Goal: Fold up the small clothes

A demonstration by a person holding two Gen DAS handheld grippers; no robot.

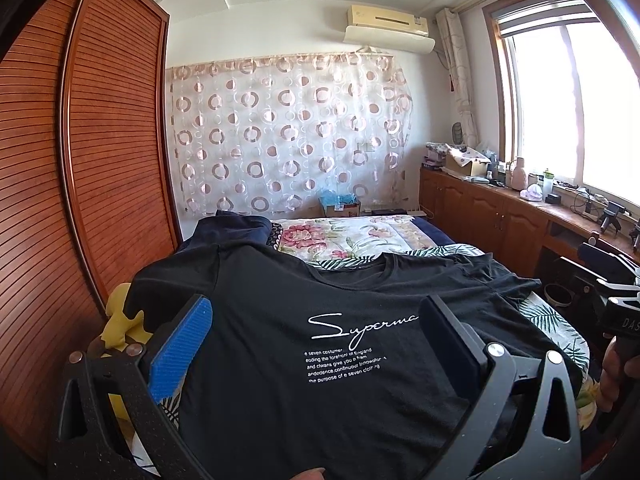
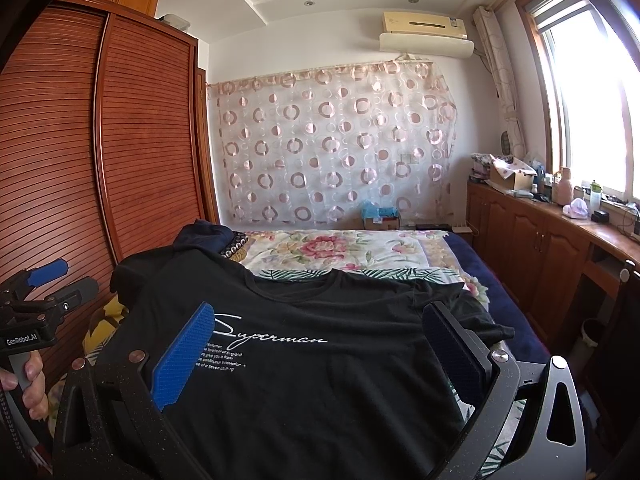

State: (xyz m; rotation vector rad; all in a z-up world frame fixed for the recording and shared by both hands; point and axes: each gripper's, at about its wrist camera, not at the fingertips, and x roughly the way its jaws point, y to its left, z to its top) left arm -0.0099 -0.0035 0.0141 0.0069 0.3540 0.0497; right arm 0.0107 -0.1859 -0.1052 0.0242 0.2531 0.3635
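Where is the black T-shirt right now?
In both wrist views the black T-shirt lies spread front-up on the bed's near end, neckline toward the floral quilt, wardrobe to its left.

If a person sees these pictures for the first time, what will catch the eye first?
First, the black T-shirt with white "Superman" script, spread flat on the bed in front of both open grippers. Next, the circle-patterned curtain on the far wall, and the bright window at the right.
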